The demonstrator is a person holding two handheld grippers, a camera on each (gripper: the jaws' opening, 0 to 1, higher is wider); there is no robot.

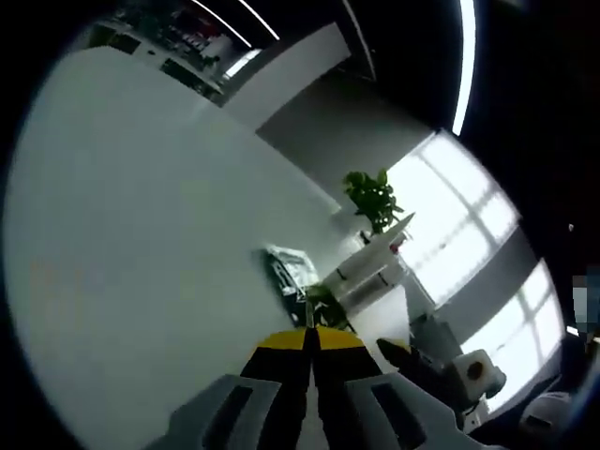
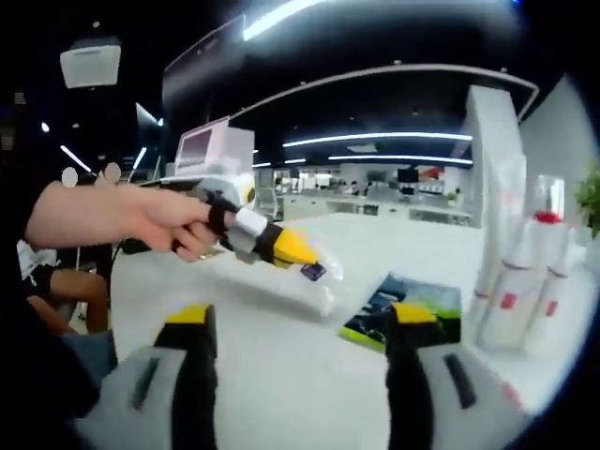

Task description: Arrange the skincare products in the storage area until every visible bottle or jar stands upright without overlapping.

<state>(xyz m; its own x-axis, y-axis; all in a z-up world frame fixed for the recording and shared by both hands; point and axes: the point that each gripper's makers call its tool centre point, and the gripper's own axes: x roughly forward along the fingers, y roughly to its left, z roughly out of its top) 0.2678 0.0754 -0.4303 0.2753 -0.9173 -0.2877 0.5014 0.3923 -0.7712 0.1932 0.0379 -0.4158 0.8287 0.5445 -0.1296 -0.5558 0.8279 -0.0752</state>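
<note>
Right gripper (image 2: 298,328) with yellow-tipped jaws spread wide, empty; left gripper (image 2: 281,246) with jaws together, raised over the table. White upright skincare bottles with red labels (image 2: 511,291) ahead-right, nearer the right gripper, long axes vertical.

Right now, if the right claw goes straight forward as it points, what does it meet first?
Probably the clear plastic bag on the white table, with the green booklet just beside that line. Depth is uncertain; the right claw is open.
</note>
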